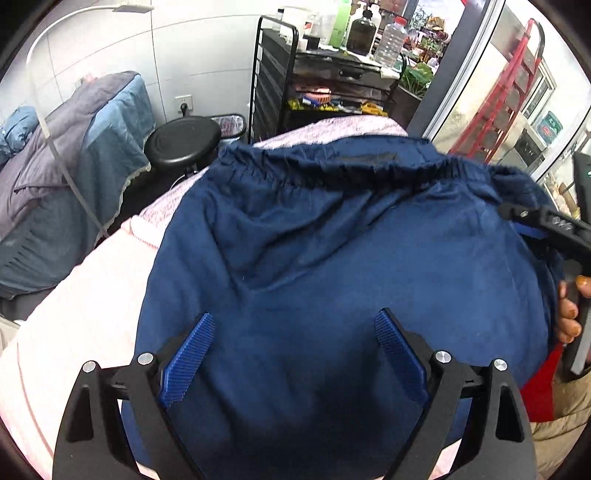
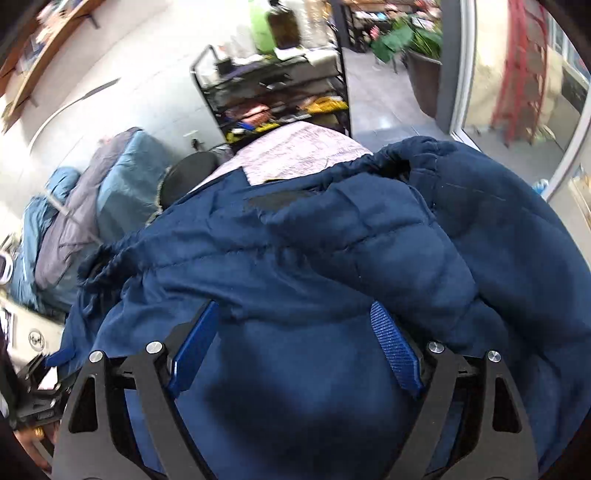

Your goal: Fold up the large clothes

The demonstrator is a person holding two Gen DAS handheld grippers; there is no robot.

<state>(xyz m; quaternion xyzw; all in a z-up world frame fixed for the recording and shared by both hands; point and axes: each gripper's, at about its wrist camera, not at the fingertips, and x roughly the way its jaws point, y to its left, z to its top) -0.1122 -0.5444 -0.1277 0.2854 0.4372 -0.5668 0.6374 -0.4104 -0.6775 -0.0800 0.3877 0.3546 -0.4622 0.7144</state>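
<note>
navy garment [image 1: 332, 258] under spread fingers [image 1: 192, 354] | black cart [image 1: 280, 74]: bottles [image 1: 364, 33]

right gripper [image 2: 295, 325] jaws apart over navy garment [image 2: 332, 243], pink cover [image 2: 295, 151] beyond

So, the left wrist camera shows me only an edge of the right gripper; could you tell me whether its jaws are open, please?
Observer: Yes, the right gripper stands open over the dark blue padded garment, its ribbed blue pads wide apart with no cloth pinched.
Operator: Thank you. Does the garment lie flat on its right side?
Observer: No, a puffy quilted fold is heaped up there, just right of the gripper.
</note>
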